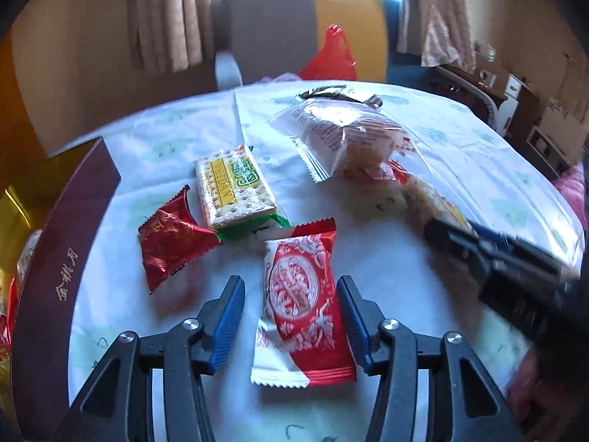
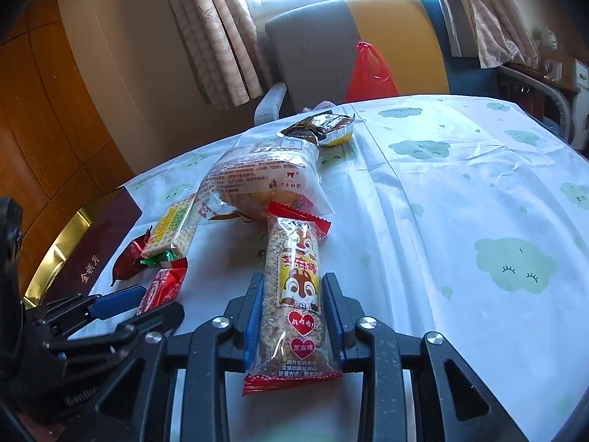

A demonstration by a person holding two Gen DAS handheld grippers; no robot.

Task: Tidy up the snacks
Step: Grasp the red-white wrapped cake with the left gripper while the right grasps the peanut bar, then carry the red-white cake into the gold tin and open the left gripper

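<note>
While the left hand-held gripper [image 1: 291, 316] stands spread around the red-and-white packet [image 1: 300, 309] without pressing it, the right hand-held gripper [image 2: 292, 316] is pinching the sesame bar [image 2: 291, 294]. Taking the red-and-white packet as landmark: the red foil packet [image 1: 169, 243] lies just left of it, the cracker pack [image 1: 232, 188] just beyond, the clear bread bag [image 1: 338, 140] farther back, and the maroon box [image 1: 62, 254] at the table's [image 1: 478, 147] left edge. The packet looks slippery and sits askew between the fingers, so a closing squeeze may skid it out or crush what is inside. The sesame bar's far end hangs unsupported; a quick swing might snap it or sweep nearby snacks.
</note>
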